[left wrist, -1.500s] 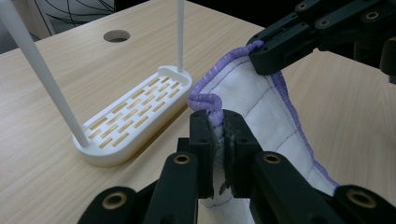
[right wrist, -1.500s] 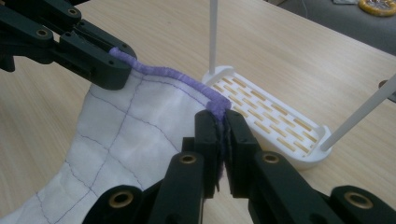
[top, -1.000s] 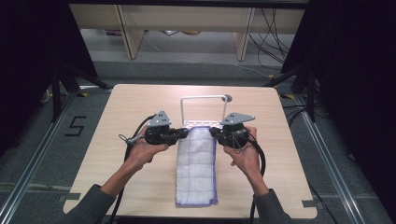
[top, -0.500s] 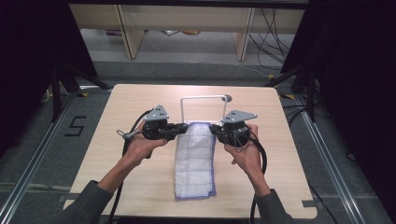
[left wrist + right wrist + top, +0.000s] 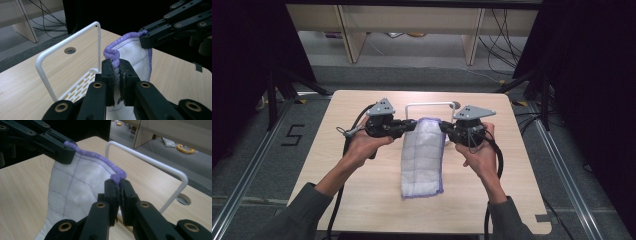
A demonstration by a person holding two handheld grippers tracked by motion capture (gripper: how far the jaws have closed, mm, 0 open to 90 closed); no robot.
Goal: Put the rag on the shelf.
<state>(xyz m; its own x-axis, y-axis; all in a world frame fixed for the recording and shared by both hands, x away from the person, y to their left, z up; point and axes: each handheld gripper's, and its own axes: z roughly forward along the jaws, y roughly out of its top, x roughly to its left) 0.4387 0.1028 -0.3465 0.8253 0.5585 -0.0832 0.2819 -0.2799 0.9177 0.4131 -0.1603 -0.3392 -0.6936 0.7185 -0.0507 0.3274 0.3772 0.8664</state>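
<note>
Left of centre in the high view, the left gripper [image 5: 411, 125] is clamped tight on the left top corner of a white quilted cloth [image 5: 423, 157] with purple edging; its own view shows the jaws pinched on the bunched purple hem. The cloth hangs mid-frame between the two tools, its top edge raised off the wooden table [image 5: 337, 165], its lower end resting toward the near edge, with a white wire rack [image 5: 428, 105] standing just behind it. Right of centre, the right gripper [image 5: 445, 128] is likewise closed hard on the opposite top corner.
</note>
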